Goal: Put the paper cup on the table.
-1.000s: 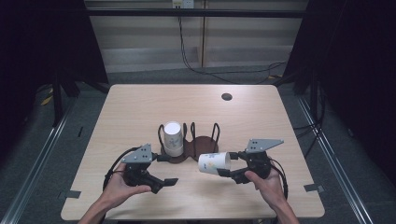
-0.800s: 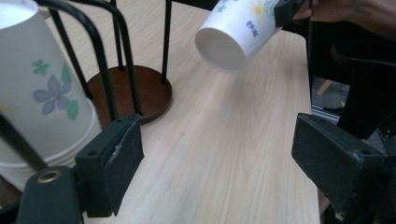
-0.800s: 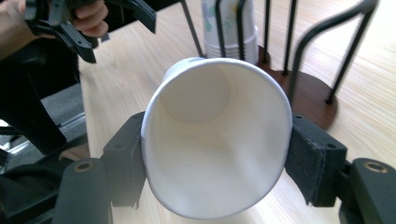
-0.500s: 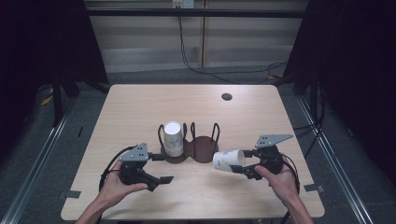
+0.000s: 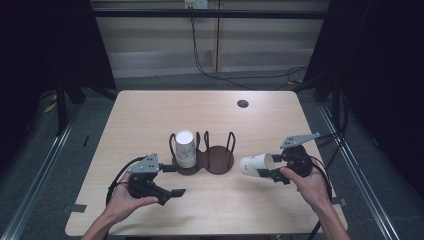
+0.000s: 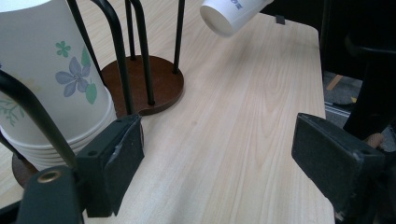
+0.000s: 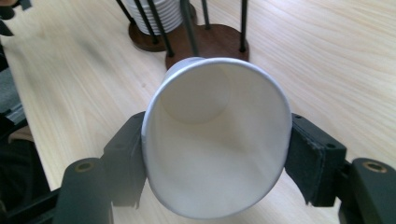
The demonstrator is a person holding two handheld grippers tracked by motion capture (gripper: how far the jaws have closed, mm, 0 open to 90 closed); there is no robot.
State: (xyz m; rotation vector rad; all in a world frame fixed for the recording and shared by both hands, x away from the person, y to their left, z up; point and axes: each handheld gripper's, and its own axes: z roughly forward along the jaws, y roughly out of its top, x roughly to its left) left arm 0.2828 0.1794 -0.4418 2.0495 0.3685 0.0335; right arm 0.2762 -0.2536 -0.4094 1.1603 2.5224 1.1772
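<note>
A stack of upside-down flowered paper cups (image 5: pixel 185 148) (image 6: pixel 56 84) stands in the left ring of a brown two-place wire holder (image 5: pixel 218 161) (image 6: pixel 144 84). Its right place is bare. My right gripper (image 5: pixel 268 168) (image 7: pixel 217 154) is shut on a single white paper cup (image 5: pixel 255 164) (image 7: pixel 217 140) near its rim. The cup lies sideways in the air, base toward the holder, right of it. That cup (image 6: pixel 231 14) also appears in the left gripper view. My left gripper (image 5: pixel 174 180) (image 6: pixel 219 158) rests open beside the stack's foot, with nothing between its pads.
A small dark round spot (image 5: pixel 243 103) sits near the table's far edge. The light wooden table (image 5: pixel 150 115) is ringed by dark floor, rails and cables. Bare wood lies in front of the holder (image 7: pixel 210 44) and behind it.
My right gripper has carried the white cup to the right and slightly up, away from the holder. The left gripper has stayed put.
</note>
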